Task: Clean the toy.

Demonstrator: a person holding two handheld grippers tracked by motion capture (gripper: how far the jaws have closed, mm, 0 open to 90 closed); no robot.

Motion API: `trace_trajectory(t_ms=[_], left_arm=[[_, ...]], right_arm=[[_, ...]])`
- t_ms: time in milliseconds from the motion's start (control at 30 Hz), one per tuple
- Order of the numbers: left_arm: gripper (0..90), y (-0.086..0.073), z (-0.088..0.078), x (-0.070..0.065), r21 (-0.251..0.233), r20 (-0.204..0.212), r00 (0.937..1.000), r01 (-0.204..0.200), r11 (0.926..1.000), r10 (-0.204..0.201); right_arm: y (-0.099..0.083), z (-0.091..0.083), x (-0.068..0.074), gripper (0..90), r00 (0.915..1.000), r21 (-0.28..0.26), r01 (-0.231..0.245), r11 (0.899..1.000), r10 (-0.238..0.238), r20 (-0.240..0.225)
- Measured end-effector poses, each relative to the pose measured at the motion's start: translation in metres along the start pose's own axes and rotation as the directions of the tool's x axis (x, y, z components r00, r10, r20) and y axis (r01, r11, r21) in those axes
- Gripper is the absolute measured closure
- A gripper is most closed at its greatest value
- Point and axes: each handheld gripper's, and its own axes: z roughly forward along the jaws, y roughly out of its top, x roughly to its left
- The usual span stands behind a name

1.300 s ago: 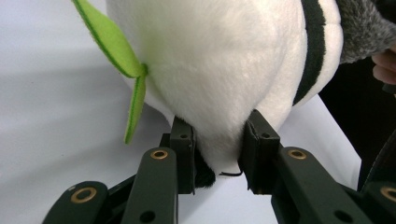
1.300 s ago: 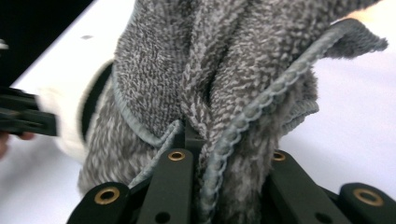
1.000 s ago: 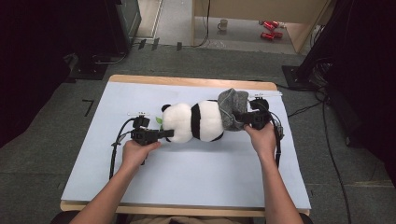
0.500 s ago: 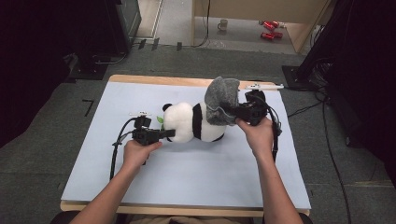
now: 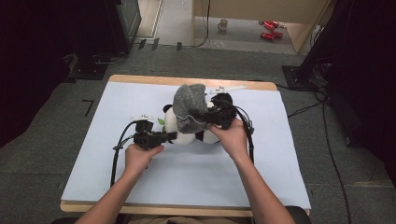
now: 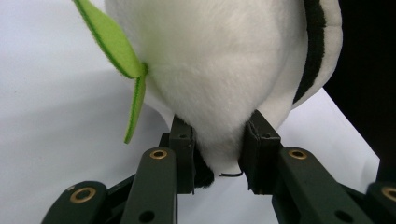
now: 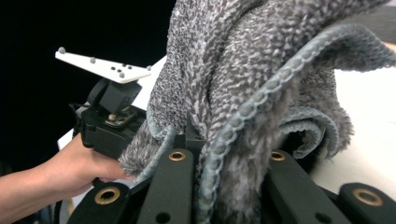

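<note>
Overhead, right hand (image 5: 232, 135) gripping towel (image 5: 189, 108)

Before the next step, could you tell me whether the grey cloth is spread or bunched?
Bunched: the grey cloth hangs in folds from the right gripper.

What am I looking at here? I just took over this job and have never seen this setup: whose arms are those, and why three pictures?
There is no robot arm. A person sits at a table with white sheet on it and holds one pair of tongs in each hand. The high view looks down from above the person; the other two come from cameras riding on the tongs, looking along their black jaws.

On the sheet lies a plush panda. The left tongs pinch its white end, as the left gripper view shows, beside a green felt leaf. The right tongs are shut on a grey towel, lifted over the panda; the right gripper view shows its folds bunched between the jaws.
</note>
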Motion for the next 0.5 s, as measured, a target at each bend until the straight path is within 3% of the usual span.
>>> trace_trajectory(t_ms=[167, 233, 333, 433, 500], left_arm=[[69.1, -0.003, -0.002, -0.007, -0.018, -0.018, 0.9992, -0.035, 0.9992, 0.035], [69.2, -0.004, -0.002, -0.009, -0.024, -0.026, 0.9986, -0.048, 0.9986, 0.047], [69.4, -0.005, -0.002, -0.009, -0.014, -0.032, 0.9986, -0.043, 0.9990, 0.043], [69.6, -0.005, 0.000, -0.007, -0.007, -0.026, 0.9987, -0.044, 0.9990, 0.044], [69.6, -0.003, 0.001, -0.005, -0.005, -0.022, 0.9989, -0.041, 0.9992, 0.040]], right_arm=[[-0.005, 0.027, 0.008, 81.2, 0.9983, 0.029, 0.007, 1.000, -0.006, -0.058], [-0.009, 0.039, 0.006, 81.2, 0.9979, 0.067, -0.003, 0.998, 0.007, -0.065], [-0.018, 0.052, -0.003, 81.2, 1.0000, 0.112, 0.009, 0.994, -0.009, 0.001], [-0.021, 0.052, -0.014, 81.3, 0.9999, 0.115, -0.015, 0.993, 0.014, 0.008], [-0.021, 0.050, -0.014, 81.3, 0.9993, 0.120, 0.008, 0.993, -0.012, 0.034]])
